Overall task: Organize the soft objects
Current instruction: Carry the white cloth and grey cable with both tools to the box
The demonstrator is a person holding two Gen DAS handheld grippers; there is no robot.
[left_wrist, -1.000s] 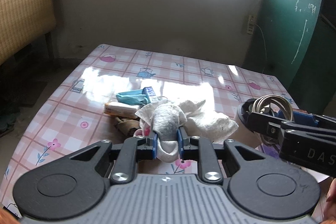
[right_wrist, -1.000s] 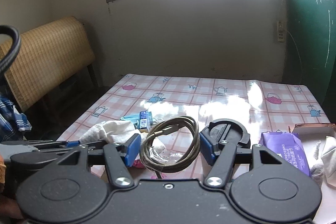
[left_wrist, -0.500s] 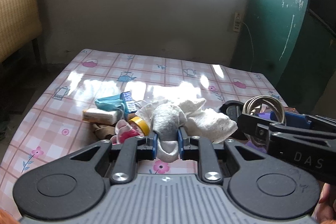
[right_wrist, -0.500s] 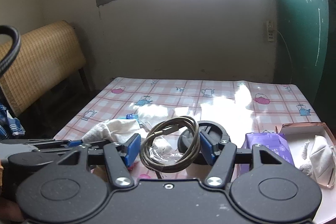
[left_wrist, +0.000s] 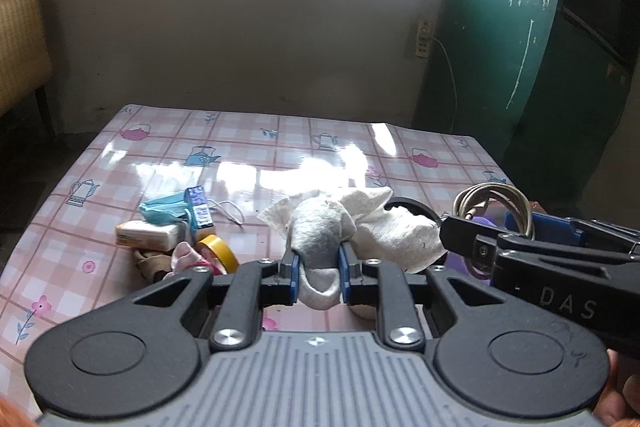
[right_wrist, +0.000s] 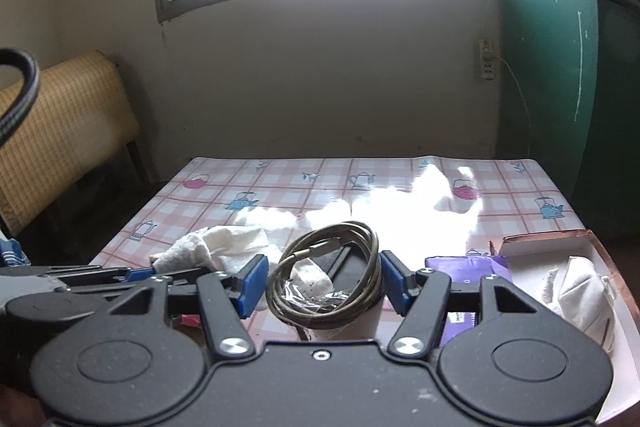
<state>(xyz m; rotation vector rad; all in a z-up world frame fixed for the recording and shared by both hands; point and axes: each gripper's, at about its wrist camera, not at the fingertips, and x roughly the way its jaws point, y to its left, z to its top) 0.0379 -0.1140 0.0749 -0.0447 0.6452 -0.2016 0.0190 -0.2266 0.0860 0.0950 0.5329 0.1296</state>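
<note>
FREE: we see bare far table | BLOCKED: near-left clutter around yellow tape roll; near-right box, purple packet

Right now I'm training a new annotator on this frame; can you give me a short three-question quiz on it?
1. True or false: the left gripper is shut on the grey-white cloth.
2. What sits between the fingers of the right gripper? A) coiled cable B) yellow tape roll C) purple packet
3. In the right wrist view, what lies inside the open box at the right?

Key: 1 true; 2 A; 3 a white cloth item, apparently a face mask.
</note>
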